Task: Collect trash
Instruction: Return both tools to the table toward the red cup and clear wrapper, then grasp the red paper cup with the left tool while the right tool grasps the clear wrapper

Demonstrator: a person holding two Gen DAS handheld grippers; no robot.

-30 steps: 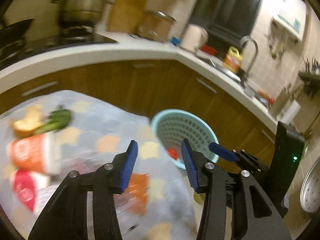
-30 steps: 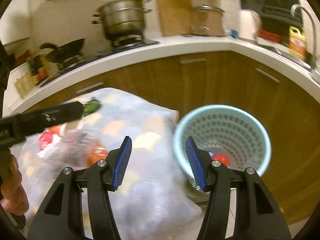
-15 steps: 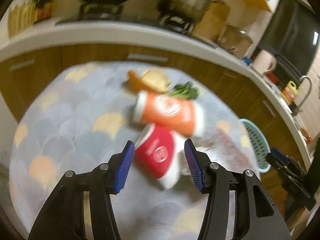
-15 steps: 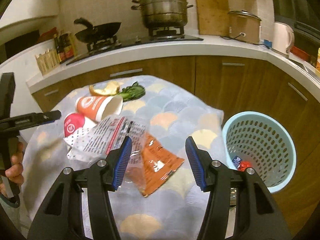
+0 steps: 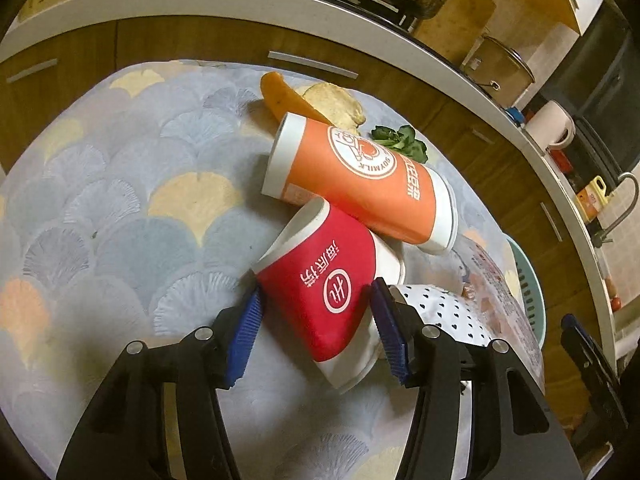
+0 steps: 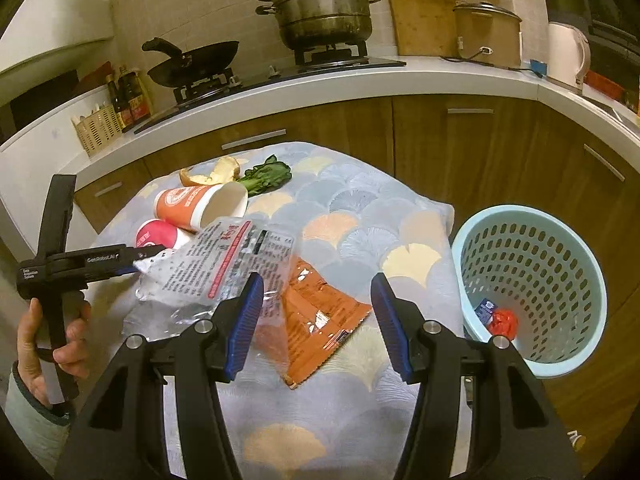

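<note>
Two cups on sides, red cup point(image 5: 328, 288) mouth up-left

The left gripper point(image 5: 316, 330) swings away from the blue basket point(image 6: 532, 292) and drops over the table, its slightly wider jaws now straddling the red cup point(image 5: 328, 280); the right gripper point(image 6: 316, 326) shifts toward the orange wrapper point(image 6: 320, 316).

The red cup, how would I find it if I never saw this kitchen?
Look at the table with the fan-patterned cloth. Two paper cups lie tipped over there; the red cup is the shorter one, tucked under the orange cup. It alone is red with white writing.
</note>
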